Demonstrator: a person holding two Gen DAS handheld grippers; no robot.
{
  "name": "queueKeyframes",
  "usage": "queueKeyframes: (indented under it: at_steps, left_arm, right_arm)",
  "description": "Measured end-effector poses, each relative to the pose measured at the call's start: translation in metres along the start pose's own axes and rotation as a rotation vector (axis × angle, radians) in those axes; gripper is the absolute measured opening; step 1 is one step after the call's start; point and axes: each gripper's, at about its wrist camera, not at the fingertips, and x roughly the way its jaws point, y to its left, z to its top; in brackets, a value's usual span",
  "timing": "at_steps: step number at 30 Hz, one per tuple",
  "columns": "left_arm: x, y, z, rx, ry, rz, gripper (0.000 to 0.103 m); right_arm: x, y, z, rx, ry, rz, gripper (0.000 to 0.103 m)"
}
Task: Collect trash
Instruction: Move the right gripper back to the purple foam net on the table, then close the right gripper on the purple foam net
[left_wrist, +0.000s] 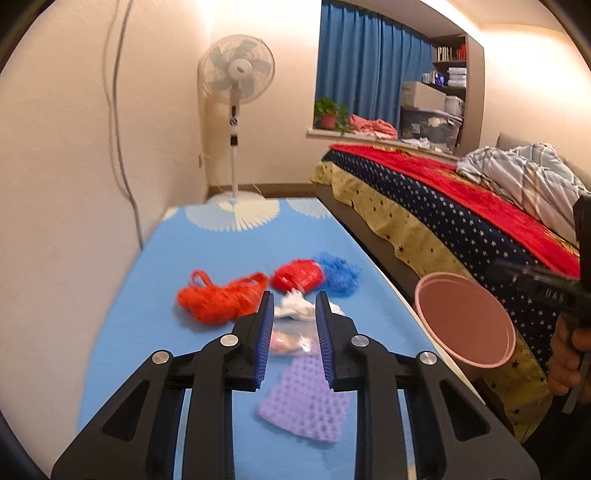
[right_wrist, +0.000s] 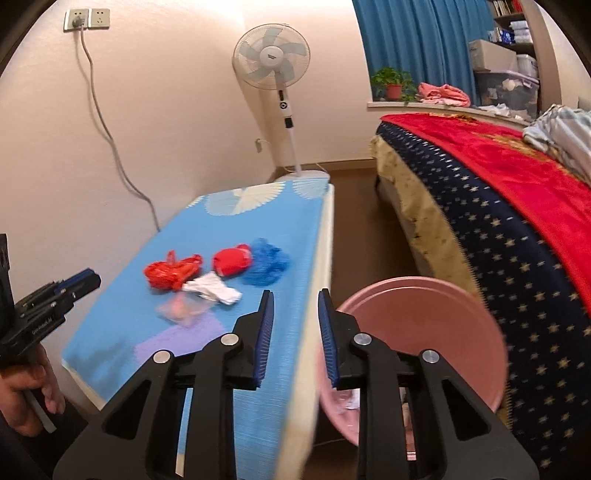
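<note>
Trash lies in a cluster on the blue-covered table (left_wrist: 177, 258): an orange-red plastic bag (left_wrist: 221, 299), a red bag (left_wrist: 299, 277), a crumpled blue bag (left_wrist: 340, 275), a white crumpled tissue (left_wrist: 295, 310), a clear wrapper (left_wrist: 291, 341) and a purple bubble sheet (left_wrist: 306, 402). My left gripper (left_wrist: 295, 299) hovers over the wrapper and tissue, its jaws narrowly apart with nothing between them. My right gripper (right_wrist: 295, 295) hangs over the table's right edge, also narrowly open and holding nothing. A pink basin (right_wrist: 424, 314) stands on the floor beside the table, with some scraps inside.
A bed (right_wrist: 498, 184) with a red and starry navy cover runs along the right, close to the basin. A standing fan (right_wrist: 273, 59) is beyond the table's far end. A grey cable (right_wrist: 107, 140) hangs down the left wall. A hand (right_wrist: 26, 398) holds the left gripper.
</note>
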Motion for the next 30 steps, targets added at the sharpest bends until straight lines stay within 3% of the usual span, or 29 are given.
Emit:
queueKeyframes:
  at_steps: [9, 15, 23, 28, 30]
  left_arm:
    - [-0.006, 0.024, -0.019, -0.082, -0.023, 0.037, 0.022]
    - [-0.004, 0.033, -0.021, -0.097, -0.025, 0.061, 0.022]
    - [0.006, 0.046, -0.026, -0.161, -0.013, 0.066, 0.022]
    - [0.015, 0.051, -0.031, -0.19, 0.005, 0.065, 0.022]
    - [0.019, 0.053, -0.033, -0.204, 0.013, 0.059, 0.022]
  right_arm:
    - [0.032, 0.049, -0.014, 0.009, 0.054, 0.071, 0.024]
    - [0.077, 0.073, -0.034, 0.044, 0.179, 0.117, 0.026]
    - [0.131, 0.098, -0.057, 0.07, 0.35, 0.133, 0.05]
    - [0.144, 0.106, -0.065, 0.061, 0.393, 0.107, 0.049]
    - [0.143, 0.108, -0.065, 0.046, 0.389, 0.101, 0.033]
